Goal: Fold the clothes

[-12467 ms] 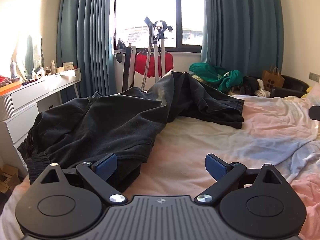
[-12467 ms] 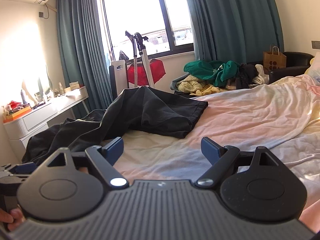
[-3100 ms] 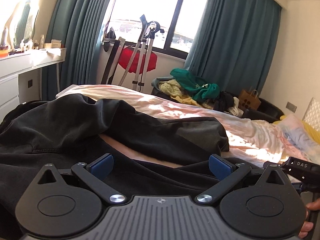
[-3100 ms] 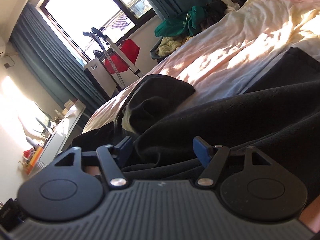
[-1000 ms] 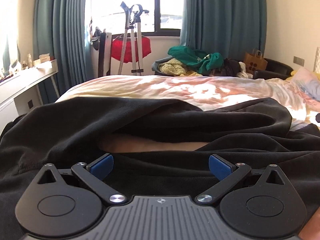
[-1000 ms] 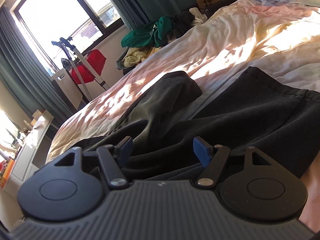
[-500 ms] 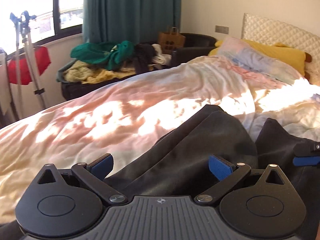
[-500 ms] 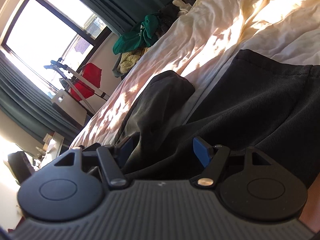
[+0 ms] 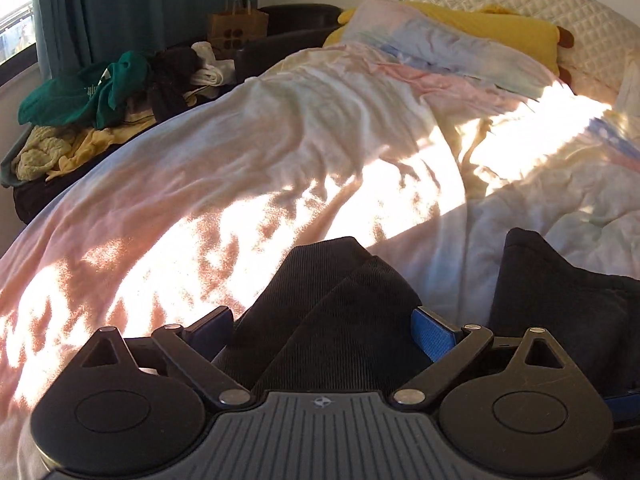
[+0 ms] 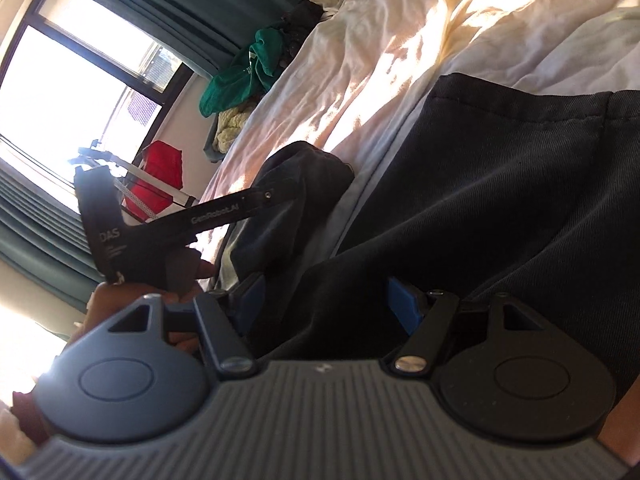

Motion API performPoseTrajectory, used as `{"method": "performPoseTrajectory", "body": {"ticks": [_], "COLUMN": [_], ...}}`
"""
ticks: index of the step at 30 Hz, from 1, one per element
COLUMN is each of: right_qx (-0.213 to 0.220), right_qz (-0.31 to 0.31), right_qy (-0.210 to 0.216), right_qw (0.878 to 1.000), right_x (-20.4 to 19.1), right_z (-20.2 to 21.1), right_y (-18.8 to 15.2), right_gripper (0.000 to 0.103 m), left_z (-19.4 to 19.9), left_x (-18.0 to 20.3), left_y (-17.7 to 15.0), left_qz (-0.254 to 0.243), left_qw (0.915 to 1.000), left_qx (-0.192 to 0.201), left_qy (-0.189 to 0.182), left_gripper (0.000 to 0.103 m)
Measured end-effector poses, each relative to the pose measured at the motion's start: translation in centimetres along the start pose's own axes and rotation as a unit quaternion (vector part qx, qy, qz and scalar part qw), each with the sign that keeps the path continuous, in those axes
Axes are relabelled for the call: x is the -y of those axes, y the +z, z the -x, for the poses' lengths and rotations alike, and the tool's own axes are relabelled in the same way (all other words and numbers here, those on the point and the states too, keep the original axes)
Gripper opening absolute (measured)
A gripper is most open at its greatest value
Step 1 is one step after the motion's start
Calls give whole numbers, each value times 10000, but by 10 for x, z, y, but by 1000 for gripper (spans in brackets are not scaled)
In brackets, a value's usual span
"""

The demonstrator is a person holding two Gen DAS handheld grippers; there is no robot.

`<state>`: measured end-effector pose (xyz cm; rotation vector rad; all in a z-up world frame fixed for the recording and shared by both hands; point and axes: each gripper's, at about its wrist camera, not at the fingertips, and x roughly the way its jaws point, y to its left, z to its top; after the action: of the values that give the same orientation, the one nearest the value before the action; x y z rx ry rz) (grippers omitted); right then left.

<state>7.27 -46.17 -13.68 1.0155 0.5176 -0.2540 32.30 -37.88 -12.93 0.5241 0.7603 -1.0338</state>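
Left gripper [image 9: 322,330]: blue-padded fingers spread wide, a thick fold of the black garment [image 9: 336,312] bunched between them; fabric touches the pads on both sides, but whether it is pinched or merely lying in the gap cannot be told. Right gripper [image 10: 324,298]: fingers likewise well apart, dark cloth filling the space between them; grip not confirmable. Right wrist view is tilted and shows the garment's hemmed edge [image 10: 520,108] lying flat on the bed sheet [image 10: 400,52], with a second rumpled lobe of the cloth further off beside the left gripper's body. Garment lies on the near part of the bed; sheet is pale, sunlit, wrinkled. Beyond: pillows [image 9: 460,44] at the headboard, a heap of clothes [image 9: 100,96] by the teal curtain [image 9: 132,4].
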Motion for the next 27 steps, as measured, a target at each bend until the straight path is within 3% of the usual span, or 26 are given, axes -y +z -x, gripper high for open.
{"method": "performPoseTrajectory", "body": {"ticks": [3,5,9,11,14,16,19,20,23,26,27], "right_qx": [52,85,171,186,258,362,562,614,734,775,783], "right_qz": [-133,-240,-227,-166,-32,45,58,49,-15,-79,-97], "right_qy": [19,44,-24,-91,-165,-201,-314,-352,-408,-445,-457], "right_qw": [9999,9997,9996,9996,9995,9991,9979,9975,9965,9960,9958], "right_x": [5,8,9,8,3,2,3,4,7,11,12], "right_z": [4,6,6,5,6,10,15,16,20,21,21], "right_y": [3,5,6,4,1,1,3,4,6,7,7], "right_gripper": [70,70,70,70,70,70,70,70,70,70,70], "left_z": [-10,-17,-1,14,46,70,107,110,95,64,57], "left_x": [5,9,27,28,23,25,36,40,55,83,87], "left_y": [0,-3,2,11,35,53,77,78,62,26,12], "left_qz": [8,156,-123,24,335,404,406,277,-67,-409,-279], "left_qw": [9995,9966,9925,9884,9736,9594,9238,9207,9459,9718,9775], "left_qx": [-307,-720,-647,-512,-53,432,1436,1608,1343,847,781], "left_qy": [28,357,1026,1428,2255,2759,3525,3546,2952,2164,1938], "left_gripper": [75,42,13,10,8,8,7,8,12,30,30]}}
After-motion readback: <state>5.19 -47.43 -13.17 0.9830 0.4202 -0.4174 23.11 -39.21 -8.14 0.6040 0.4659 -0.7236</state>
